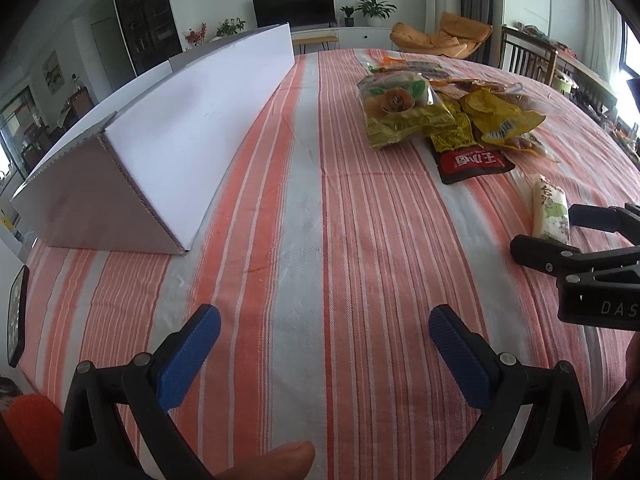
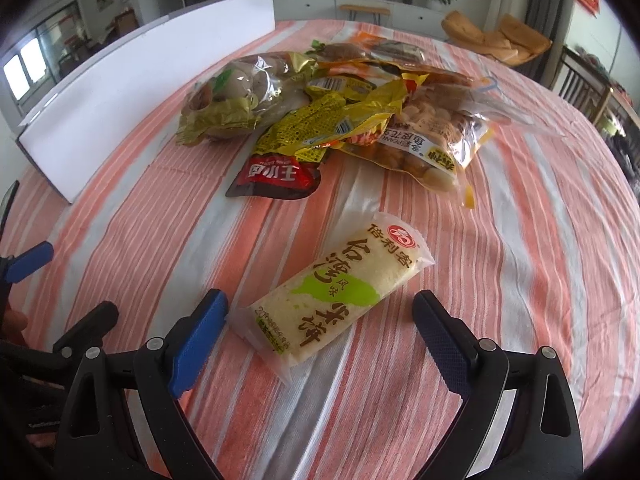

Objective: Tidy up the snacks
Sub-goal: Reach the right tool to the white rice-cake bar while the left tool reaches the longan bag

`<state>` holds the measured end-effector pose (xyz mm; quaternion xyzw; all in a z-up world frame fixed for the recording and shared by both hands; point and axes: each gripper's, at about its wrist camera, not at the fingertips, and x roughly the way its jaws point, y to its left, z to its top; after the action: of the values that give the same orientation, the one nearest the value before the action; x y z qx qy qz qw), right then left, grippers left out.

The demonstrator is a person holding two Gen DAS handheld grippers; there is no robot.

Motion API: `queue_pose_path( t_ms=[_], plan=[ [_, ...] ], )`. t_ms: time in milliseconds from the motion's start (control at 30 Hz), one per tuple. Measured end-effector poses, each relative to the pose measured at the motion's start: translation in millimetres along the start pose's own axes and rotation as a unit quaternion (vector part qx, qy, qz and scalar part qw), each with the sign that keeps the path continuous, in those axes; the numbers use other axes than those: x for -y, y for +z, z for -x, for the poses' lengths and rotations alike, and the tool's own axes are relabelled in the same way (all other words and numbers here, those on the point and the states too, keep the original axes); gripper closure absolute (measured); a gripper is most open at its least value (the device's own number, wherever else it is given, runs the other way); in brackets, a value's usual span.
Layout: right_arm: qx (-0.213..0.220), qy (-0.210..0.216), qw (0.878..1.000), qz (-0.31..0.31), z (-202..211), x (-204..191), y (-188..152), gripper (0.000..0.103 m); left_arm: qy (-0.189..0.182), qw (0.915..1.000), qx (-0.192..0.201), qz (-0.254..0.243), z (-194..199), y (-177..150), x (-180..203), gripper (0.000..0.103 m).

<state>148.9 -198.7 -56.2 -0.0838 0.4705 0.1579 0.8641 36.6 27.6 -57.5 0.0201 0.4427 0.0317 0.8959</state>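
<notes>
A: Status of the right gripper [image 2: 320, 320]?

B: Jaws spread wide, holding nothing. The white rice-cracker packet [image 2: 334, 290] lies flat on the striped tablecloth [image 2: 520, 240] between its two fingers, slanted, with its near end close to the blue pad of the left-hand finger [image 2: 198, 344]. Contact cannot be confirmed.

A: And the left gripper [image 1: 324, 344]?

B: Also spread wide and empty. It hovers over bare cloth, well apart from any packet. A fingertip [image 1: 276, 460] of the person shows at the bottom edge of its view.

A: Location of the remaining snacks?

B: Heaped in one snack pile [image 2: 340, 120] beyond the rice-cracker packet. The nearest item is a red-and-black pouch [image 2: 276, 178], its print upside down from here. Yellow wrappers lie above it, a clear bag of pale round pieces [image 2: 240, 84] to the left, a clear bag of brown nuts [image 2: 436, 140] to the right.

A: The container?

B: A long white cardboard box [image 1: 192, 120] stands along the left side of the table, apart from the pile.
</notes>
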Motion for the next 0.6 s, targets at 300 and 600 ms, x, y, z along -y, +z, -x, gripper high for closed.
queue_pose_path(
  t_ms=[300,600],
  plan=[
    [0.006,-0.007,1.000,-0.008,-1,-1,1,0.007,-0.022,0.9992,-0.010,0.030,-6,-2,-9,0.000],
    [0.014,0.013,0.999,-0.026,7,8,-5,0.010,-0.026,0.9990,-0.005,0.036,-6,-4,-10,0.000]
  ],
)
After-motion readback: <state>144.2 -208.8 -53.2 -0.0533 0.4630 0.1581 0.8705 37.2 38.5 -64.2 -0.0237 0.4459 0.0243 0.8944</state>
